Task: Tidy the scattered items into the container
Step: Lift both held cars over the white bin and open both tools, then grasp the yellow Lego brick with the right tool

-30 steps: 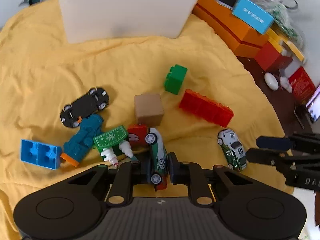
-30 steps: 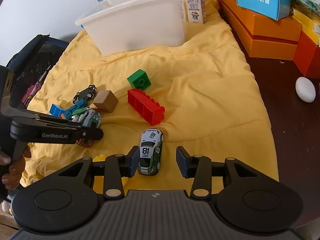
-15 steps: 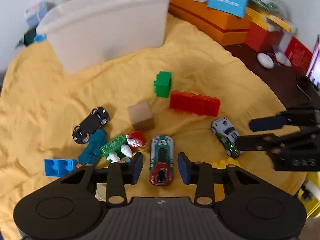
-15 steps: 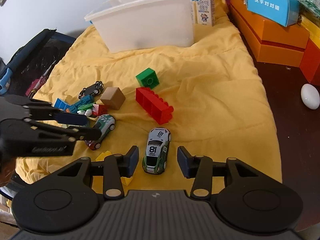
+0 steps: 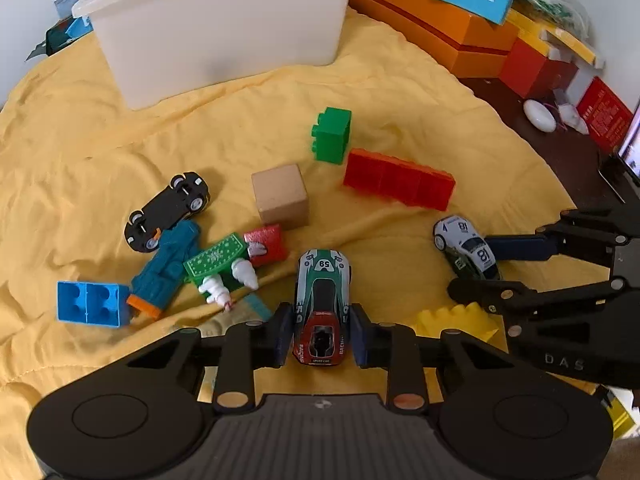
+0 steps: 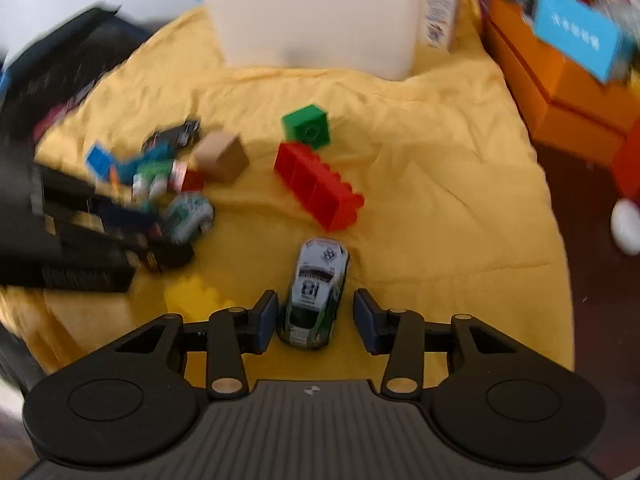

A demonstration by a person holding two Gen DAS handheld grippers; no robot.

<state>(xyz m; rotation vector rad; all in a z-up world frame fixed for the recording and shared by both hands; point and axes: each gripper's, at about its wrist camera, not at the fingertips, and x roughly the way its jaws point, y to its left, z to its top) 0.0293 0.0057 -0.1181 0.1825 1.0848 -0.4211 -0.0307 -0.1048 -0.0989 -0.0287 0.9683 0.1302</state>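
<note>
Lying lengthwise between each claw's pads, car 59 (image 5: 322, 304) is clenched by the left claw (image 5: 320, 334), while the right claw (image 6: 315, 320), released, straddles car 18 (image 6: 316, 292).

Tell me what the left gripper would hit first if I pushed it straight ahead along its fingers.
The number 59 car already sits between the left gripper fingers, so it comes first. Beyond it, probably the tan cube, though depth is unclear.

Open cloth (image 5: 248, 120) before bin (image 5: 224, 28)

Left tool (image 5: 319, 334) apparently gripping green-red car (image 5: 322, 300); right tool (image 5: 476, 268) nearby.
</note>
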